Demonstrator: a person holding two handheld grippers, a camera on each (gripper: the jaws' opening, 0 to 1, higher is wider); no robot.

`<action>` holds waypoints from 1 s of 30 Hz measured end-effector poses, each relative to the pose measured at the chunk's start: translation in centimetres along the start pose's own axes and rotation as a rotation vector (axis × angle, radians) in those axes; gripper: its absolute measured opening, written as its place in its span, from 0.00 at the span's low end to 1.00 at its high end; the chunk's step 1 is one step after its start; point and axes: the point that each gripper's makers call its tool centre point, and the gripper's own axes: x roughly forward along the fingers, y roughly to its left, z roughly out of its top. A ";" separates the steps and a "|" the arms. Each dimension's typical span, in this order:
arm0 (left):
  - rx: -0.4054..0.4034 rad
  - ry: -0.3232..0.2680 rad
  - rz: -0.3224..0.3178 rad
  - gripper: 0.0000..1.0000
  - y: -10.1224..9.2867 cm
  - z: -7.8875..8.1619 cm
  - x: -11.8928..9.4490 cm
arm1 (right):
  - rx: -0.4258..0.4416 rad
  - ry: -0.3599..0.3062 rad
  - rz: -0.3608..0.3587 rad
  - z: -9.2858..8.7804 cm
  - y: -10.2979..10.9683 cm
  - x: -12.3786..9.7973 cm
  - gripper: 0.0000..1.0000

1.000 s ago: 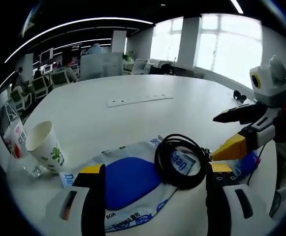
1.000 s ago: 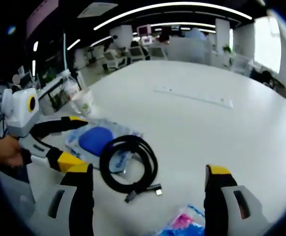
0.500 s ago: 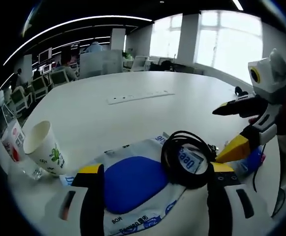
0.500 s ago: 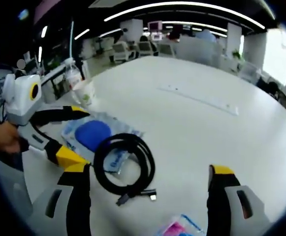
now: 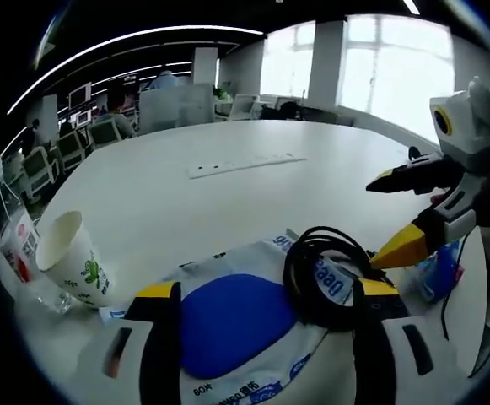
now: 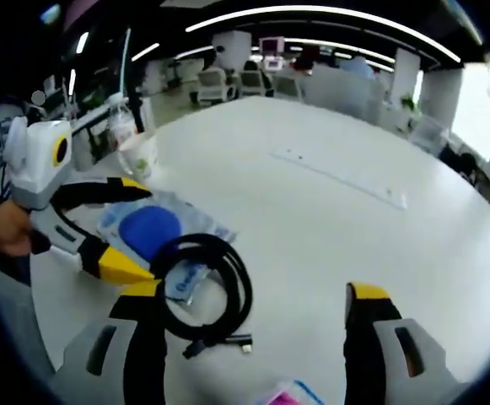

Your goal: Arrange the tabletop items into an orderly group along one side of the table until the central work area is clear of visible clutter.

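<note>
Since the earlier frames, the left gripper view had drawn nearer the white-and-blue plastic pouch (image 5: 236, 325), which lay larger between the jaws. In that view the left gripper (image 5: 261, 291) had its yellow-tipped jaws spread wide, holding nothing; the pouch lay flat on the white tabletop (image 5: 228, 202) directly ahead of them, its long axis running across the jaw gap from lower left to upper right. A coiled black cable (image 5: 329, 274) rested on the pouch's right end, just inside the right jaw. Blue lettering on the pouch read partly "Dee"; the remainder could not be read. A white paper cup with a green printed motif (image 5: 69, 261) lay tilted to the left, beside a red-and-white carton (image 5: 13, 253). The right gripper (image 5: 417, 211) entered from the right, jaws parted, beside a small blue packet (image 5: 437, 272).

In the right gripper view the right gripper (image 6: 253, 295) likewise stood wide open and empty. The cable lay ahead against its left jaw, plug ends trailing toward the camera, and a pink-and-blue packet (image 6: 288, 395) sat at the bottom edge. The left gripper was judged nearer the pouch; the right nearer the cable.
</note>
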 end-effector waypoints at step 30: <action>0.081 -0.006 -0.025 0.56 -1.3 -0.1 2.3 | -0.109 0.020 0.020 -0.2 0.8 2.5 0.57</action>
